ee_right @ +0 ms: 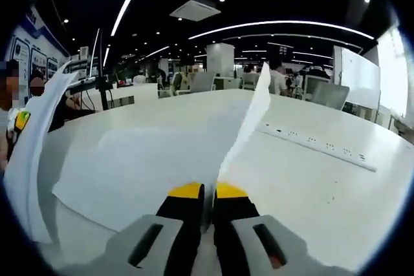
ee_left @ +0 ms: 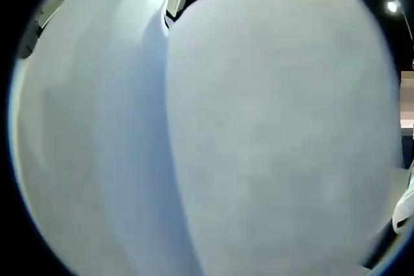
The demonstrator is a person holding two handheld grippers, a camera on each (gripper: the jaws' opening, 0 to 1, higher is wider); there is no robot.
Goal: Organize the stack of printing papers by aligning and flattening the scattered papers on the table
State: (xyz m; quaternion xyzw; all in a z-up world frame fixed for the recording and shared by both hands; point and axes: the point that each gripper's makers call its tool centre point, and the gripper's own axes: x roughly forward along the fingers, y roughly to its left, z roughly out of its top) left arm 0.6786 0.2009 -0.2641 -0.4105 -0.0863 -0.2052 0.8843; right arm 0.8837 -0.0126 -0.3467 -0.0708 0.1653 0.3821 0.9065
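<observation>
White printing paper sheets [ee_left: 259, 134] press close against the left gripper view, and a second overlapping sheet [ee_left: 129, 127] bends beside them; they hide that gripper's jaws. In the right gripper view my right gripper [ee_right: 208, 191] is shut on the near edge of a paper sheet [ee_right: 249, 117], which rises edge-on from the yellow fingertips [ee_right: 186, 191]. More paper [ee_right: 142, 159] lies spread on the white table [ee_right: 323, 185]. Its left end [ee_right: 35, 159] curls upward, with a small yellow part [ee_right: 22, 121] showing behind it.
A long white socket strip [ee_right: 317, 141] runs along the table's right side. Behind the table stand office chairs [ee_right: 326, 93], a monitor arm [ee_right: 100, 88] and several people. A white pillar [ee_right: 220, 57] stands at the back.
</observation>
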